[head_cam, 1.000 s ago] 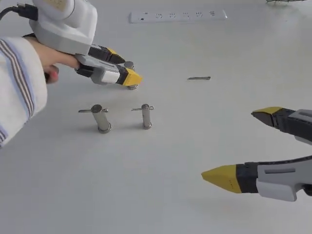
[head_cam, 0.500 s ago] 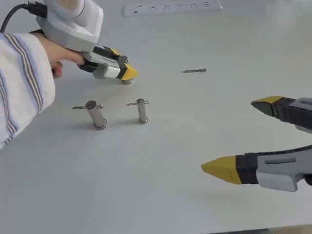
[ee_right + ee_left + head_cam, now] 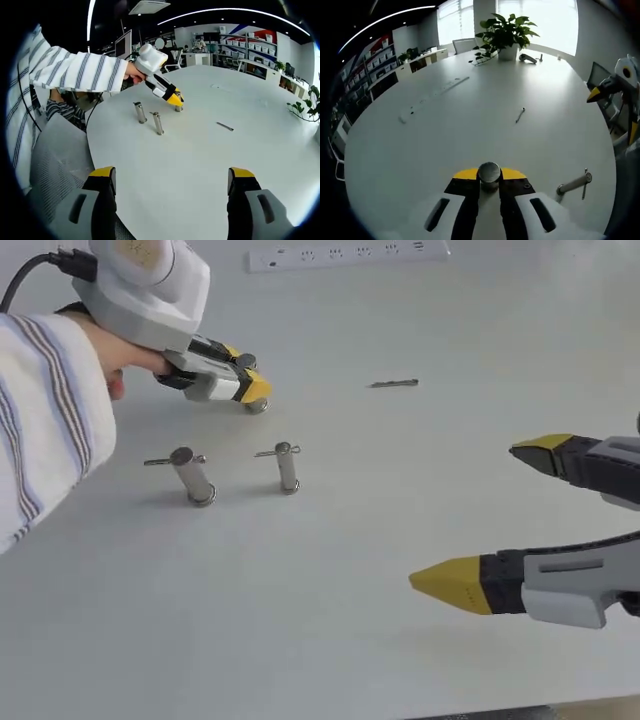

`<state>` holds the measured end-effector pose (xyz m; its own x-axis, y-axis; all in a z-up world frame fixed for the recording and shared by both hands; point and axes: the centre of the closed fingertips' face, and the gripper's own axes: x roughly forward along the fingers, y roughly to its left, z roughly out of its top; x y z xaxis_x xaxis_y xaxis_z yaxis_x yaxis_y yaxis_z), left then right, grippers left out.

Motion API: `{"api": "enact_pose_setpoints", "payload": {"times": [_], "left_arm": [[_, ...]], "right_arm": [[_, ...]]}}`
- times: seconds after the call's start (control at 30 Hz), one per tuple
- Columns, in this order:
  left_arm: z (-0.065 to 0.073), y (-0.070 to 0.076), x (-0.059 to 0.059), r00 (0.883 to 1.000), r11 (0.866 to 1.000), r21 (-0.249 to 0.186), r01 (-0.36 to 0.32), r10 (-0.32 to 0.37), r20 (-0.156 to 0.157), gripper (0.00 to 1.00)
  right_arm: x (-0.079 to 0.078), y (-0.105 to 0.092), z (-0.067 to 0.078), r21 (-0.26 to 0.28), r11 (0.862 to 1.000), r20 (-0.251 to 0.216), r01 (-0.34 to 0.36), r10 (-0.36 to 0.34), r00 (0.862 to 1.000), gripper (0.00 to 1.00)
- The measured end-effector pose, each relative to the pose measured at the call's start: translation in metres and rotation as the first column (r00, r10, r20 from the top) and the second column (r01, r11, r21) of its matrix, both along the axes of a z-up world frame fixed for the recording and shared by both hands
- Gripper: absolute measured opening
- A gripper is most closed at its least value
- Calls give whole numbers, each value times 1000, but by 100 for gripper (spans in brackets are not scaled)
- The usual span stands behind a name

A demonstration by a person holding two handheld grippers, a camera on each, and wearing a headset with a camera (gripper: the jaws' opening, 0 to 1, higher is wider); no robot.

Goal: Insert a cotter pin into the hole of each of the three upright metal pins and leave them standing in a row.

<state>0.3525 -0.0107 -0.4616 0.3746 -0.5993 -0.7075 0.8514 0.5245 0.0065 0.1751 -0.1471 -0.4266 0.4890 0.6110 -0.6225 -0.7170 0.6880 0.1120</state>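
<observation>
White round table (image 3: 330, 570) under everything, with office shelving and a potted plant (image 3: 507, 30) beyond its far edge in the gripper views. At upper left of the head view, left gripper (image 3: 250, 388) below a striped sleeve (image 3: 45, 420), clamped on the third metal pin (image 3: 489, 172) standing on the tabletop; at lower right, right gripper (image 3: 465, 517) gaping wide, holding nothing. Left of centre, a stout upright pin (image 3: 190, 478) with a cotter pin (image 3: 160, 460) through its top, a slim upright pin (image 3: 289, 472) beside it likewise fitted, and, well apart toward upper centre, a loose cotter pin (image 3: 393, 384) lying flat.
</observation>
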Motion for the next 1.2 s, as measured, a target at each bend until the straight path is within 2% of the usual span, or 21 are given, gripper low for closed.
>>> {"api": "enact_pose_setpoints", "payload": {"times": [0.1, 0.2, 0.4, 0.5, 0.57, 0.67, 0.8, 0.87, 0.93, 1.0, 1.07, 1.2], "left_arm": [[-1, 2, 4, 999, 999, -35, -30, 29, -29, 11], [-1, 0, 3, 1000, 1000, -18, -6, 6, 9, 10], [1, 0, -1, 1000, 1000, -7, -23, 22, -6, 10], [4, 1, -1, 1000, 999, -10, -31, 31, 1, 10], [10, 1, 1, 999, 999, -9, -38, 38, 15, 10], [23, 3, 3, 998, 997, -40, -65, 66, 22, 10], [40, 13, -1, 996, 994, -63, -86, 87, 23, 10], [44, 18, -2, 995, 994, -62, -95, 97, 26, 10], [54, 24, -3, 993, 996, -21, -87, 88, 81, 10], [64, 26, -10, 992, 994, -41, -102, 105, 76, 10], [71, 30, -6, 990, 993, -62, -104, 109, 84, 10], [89, 33, -18, 988, 990, -79, -116, 123, 93, 10]], "right_arm": [[0, 0, 1, -1, 1000, 2, 0, 0, 1000, 91], [0, 0, 1, -3, 1000, 2, 1, -1, 1000, 91], [0, -1, 5, -8, 1000, 9, 1, -1, 1000, 91], [0, -1, 8, -12, 1000, 18, -4, 5, 1000, 91], [0, -3, 9, -21, 1000, 21, -8, 8, 1000, 91], [2, -5, 12, -27, 1000, 32, -3, 4, 999, 91], [2, -6, 14, -33, 999, 42, -5, 6, 999, 91], [2, -6, 15, -36, 999, 45, -6, 7, 999, 91], [2, -6, 17, -34, 999, 49, -6, 8, 999, 91], [2, -5, 18, -31, 999, 50, -10, 11, 999, 91], [1, -4, 17, -33, 999, 51, -15, 17, 999, 91], [-1, 0, 18, -30, 999, 51, -36, 38, 998, 91]]}}
